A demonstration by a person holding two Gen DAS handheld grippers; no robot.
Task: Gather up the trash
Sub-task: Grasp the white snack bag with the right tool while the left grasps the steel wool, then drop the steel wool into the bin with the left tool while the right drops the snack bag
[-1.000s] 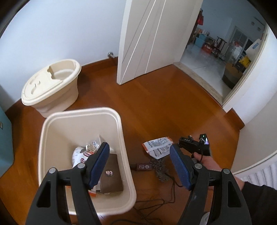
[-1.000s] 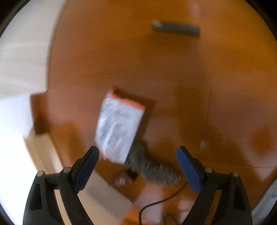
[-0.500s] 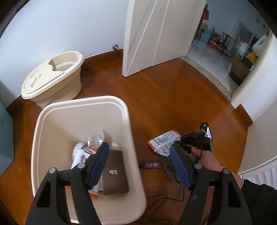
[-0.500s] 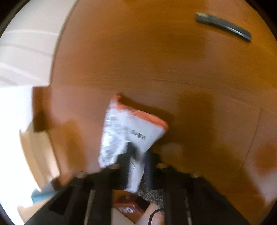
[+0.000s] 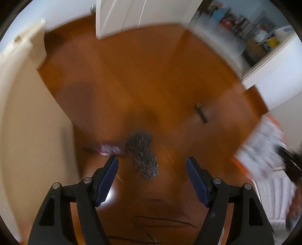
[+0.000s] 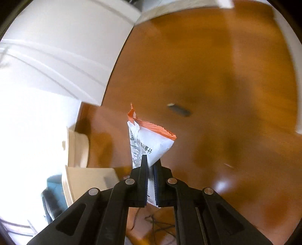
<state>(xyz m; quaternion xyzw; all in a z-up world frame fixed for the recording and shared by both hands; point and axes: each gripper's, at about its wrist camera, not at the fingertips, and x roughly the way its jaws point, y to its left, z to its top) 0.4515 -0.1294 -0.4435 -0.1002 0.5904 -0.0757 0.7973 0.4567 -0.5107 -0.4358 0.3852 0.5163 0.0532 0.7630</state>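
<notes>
While R hand-held gripper (image 6: 151,167) pinches wrapper (image 6: 151,139), floor (image 6: 226,75) open.

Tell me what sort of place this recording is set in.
Most likely a room in a home: polished wood floor, a white door, a doorway onto a cluttered room, and a cream bin for litter.

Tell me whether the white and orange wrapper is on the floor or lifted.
Lifted: the right gripper is shut on the white and orange wrapper, which hangs clear above the wooden floor.
</notes>
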